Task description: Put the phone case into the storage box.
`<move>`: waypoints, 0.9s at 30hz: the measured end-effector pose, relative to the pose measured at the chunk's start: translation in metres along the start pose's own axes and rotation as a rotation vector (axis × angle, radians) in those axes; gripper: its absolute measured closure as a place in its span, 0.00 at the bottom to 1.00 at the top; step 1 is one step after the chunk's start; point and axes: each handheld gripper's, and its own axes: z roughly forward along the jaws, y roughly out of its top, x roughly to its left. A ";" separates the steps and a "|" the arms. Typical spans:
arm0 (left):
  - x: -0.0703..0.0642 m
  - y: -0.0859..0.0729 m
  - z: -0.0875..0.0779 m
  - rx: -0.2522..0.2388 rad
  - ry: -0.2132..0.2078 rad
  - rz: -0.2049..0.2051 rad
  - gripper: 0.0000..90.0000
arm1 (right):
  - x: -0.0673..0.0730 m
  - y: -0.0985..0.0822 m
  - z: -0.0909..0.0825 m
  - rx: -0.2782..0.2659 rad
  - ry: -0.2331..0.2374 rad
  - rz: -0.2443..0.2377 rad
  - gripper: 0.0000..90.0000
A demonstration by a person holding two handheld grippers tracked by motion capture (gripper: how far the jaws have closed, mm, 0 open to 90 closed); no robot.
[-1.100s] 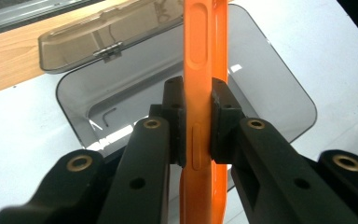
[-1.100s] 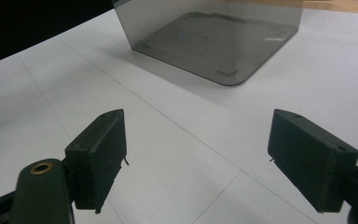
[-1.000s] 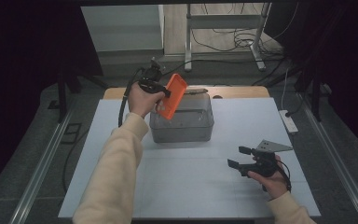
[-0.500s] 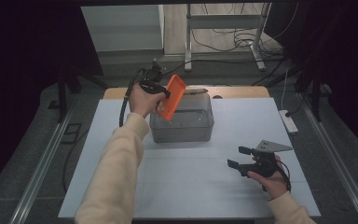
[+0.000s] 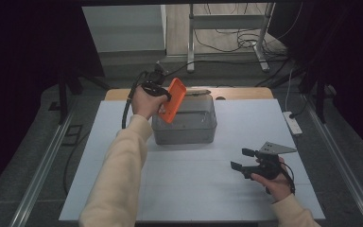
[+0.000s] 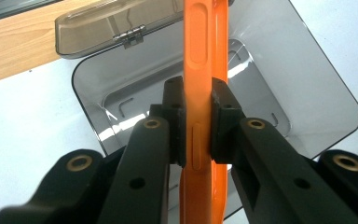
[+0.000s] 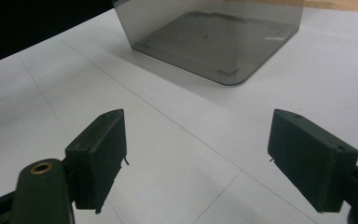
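Left gripper: the left gripper (image 5: pixel 163 97), held up in the person's left hand (image 5: pixel 145 100), is at the far left part of the white table (image 5: pixel 194 189), over the near-left rim of the box; in the left gripper view its two black jaws are clamped on the phone case, one pad on each flat side.
Phone case: the flat orange plastic phone case with rounded corners (image 5: pixel 174 100) is off the table, tilted, its lower end over the open box; seen edge-on between the pads (image 6: pixel 204 116).
Box: the smoky-grey see-through plastic box (image 5: pixel 185 124) stands on the far middle of the table, close to the far edge; its inside looks bare in the left gripper view (image 6: pixel 270 84).
Lid: the hinged grey transparent lid (image 6: pixel 116 21) is folded back behind the box, over the strip of light wooden board (image 6: pixel 9 51) along the far edge.
Right gripper: the right gripper (image 5: pixel 244 160), with a grey three-cornered plate on top, sits low in the right hand (image 5: pixel 276 182) near the near right corner, well apart from the box; in the right gripper view its jaws stand wide and released, bare table between them (image 7: pixel 196 154).
Power strip: a white power strip (image 5: pixel 293 123) lies at the right edge.
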 end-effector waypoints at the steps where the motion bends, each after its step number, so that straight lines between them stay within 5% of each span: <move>1: 0.000 0.000 0.001 -0.001 0.004 -0.008 0.88 | 0.000 0.000 0.000 0.000 0.000 0.000 0.22; 27: 0.011 -0.013 0.009 0.028 0.015 -0.061 0.88 | 0.001 0.000 0.001 -0.001 0.002 -0.004 0.22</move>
